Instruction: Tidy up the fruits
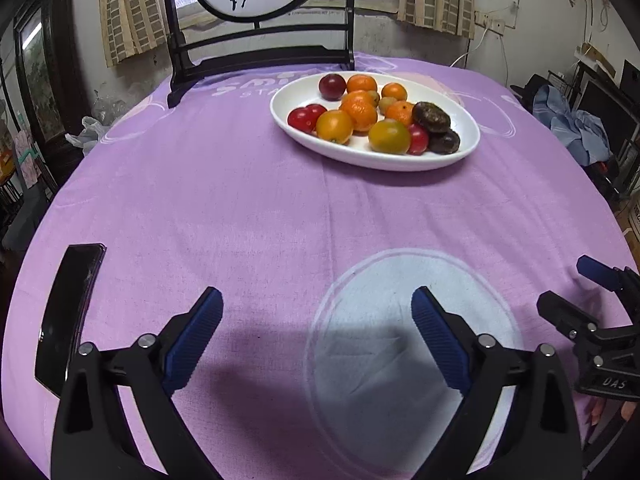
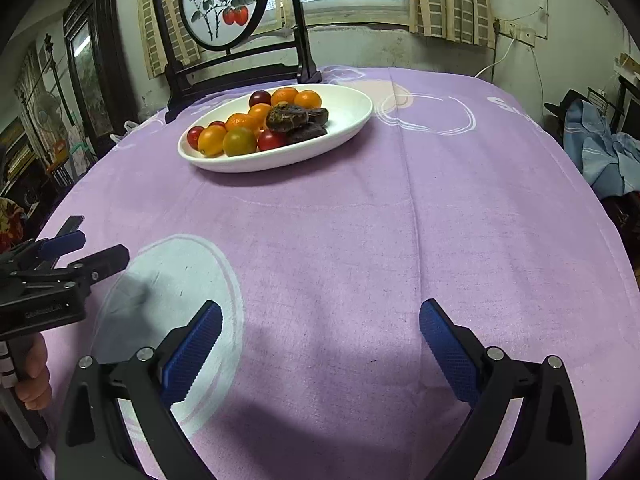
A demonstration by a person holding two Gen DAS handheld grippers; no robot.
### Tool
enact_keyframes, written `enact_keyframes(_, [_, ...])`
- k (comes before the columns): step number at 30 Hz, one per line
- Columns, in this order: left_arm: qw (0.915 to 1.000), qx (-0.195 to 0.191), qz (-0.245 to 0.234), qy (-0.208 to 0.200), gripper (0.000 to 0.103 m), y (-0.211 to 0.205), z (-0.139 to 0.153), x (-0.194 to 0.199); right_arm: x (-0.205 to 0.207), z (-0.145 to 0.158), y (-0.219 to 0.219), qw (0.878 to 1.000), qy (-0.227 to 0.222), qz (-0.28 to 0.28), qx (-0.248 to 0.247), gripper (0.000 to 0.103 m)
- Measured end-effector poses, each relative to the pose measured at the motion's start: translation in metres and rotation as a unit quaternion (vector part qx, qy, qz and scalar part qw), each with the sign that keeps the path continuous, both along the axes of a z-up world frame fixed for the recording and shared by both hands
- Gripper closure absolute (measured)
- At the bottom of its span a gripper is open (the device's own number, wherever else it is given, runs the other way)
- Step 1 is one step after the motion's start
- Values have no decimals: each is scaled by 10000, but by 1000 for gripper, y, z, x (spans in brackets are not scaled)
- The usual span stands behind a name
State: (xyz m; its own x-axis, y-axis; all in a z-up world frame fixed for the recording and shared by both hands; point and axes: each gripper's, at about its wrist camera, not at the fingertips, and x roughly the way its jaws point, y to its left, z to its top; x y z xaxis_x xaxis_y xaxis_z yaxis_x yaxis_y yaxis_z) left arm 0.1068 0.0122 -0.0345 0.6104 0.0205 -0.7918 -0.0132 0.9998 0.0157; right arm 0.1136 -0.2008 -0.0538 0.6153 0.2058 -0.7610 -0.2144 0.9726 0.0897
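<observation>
While piled on plate (image 1: pixel 468 148): fruits (image 1: pixel 360 114).

A purple cloth (image 1: pixel 248 200) covered the worktop. On it sat a white oval plate (image 1: pixel 460 152) of fruit, a dark framed screen (image 1: pixel 260 56) behind it, and a black phone (image 1: pixel 68 308) near the edge.

Both wrist cams downward, sharing plate (image 1: pixel 460 156)

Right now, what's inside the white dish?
The white dish holds oranges, red tomatoes, a plum and dark brown fruits. Whatever lies underneath the pile is hidden.
</observation>
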Motion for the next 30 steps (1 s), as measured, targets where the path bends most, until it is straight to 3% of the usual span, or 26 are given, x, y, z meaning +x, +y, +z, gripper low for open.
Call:
enact_keyframes(11, [9998, 33, 91, 150, 8, 5, -23, 1, -3, -9, 5, 9992, 191, -40, -359, 3])
enact_keyframes(16, [9992, -235, 221, 235, 4, 11, -32, 4, 0, -18, 3, 9984, 376, -135, -391, 3])
enact_keyframes(30, [9994, -59, 201, 283, 4, 7, -34, 6, 1, -20, 7, 9977, 378, -112, -545, 3])
